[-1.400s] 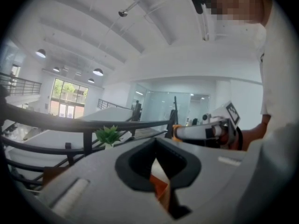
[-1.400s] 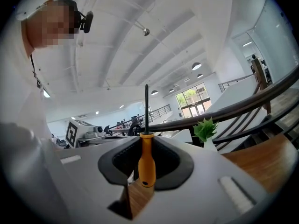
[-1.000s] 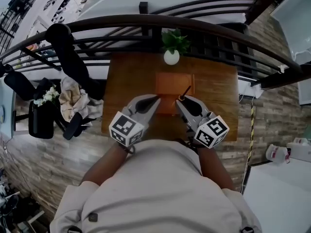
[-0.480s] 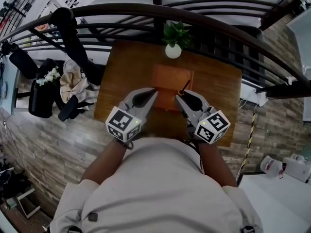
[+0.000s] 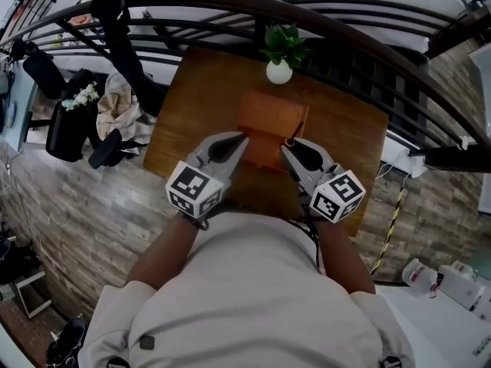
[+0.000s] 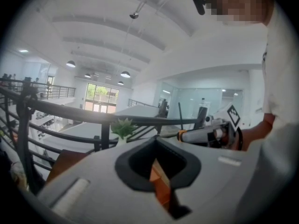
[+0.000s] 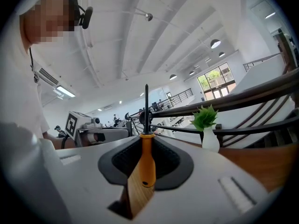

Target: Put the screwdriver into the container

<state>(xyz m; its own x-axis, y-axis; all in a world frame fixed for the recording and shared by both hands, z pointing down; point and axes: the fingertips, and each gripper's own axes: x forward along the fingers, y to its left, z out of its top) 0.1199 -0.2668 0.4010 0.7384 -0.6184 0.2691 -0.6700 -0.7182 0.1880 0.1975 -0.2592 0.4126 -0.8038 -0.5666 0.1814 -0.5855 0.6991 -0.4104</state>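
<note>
An orange-brown open container [image 5: 266,119] sits in the middle of the wooden table [image 5: 196,113]. My right gripper [image 5: 286,147] hovers at its near right edge, shut on an orange-handled screwdriver [image 5: 291,140]. In the right gripper view the screwdriver [image 7: 147,160] stands upright between the jaws, its black shaft pointing up. My left gripper [image 5: 244,137] hangs over the container's near left edge, shut and holding nothing. The left gripper view shows the container [image 6: 158,183] through the gap below the left gripper [image 6: 156,140], and the screwdriver [image 6: 180,135] off to the right.
A small green plant in a white vase [image 5: 279,70] stands at the table's far edge, just before a dark curved railing [image 5: 360,33]. A black chair with clothes and flowers [image 5: 84,125] stands left of the table. The floor is wood plank.
The head view has swung, so the table sits lower and tilted. Both grippers stay over the container's near edge. The screwdriver's shaft now looks shorter and more upright.
</note>
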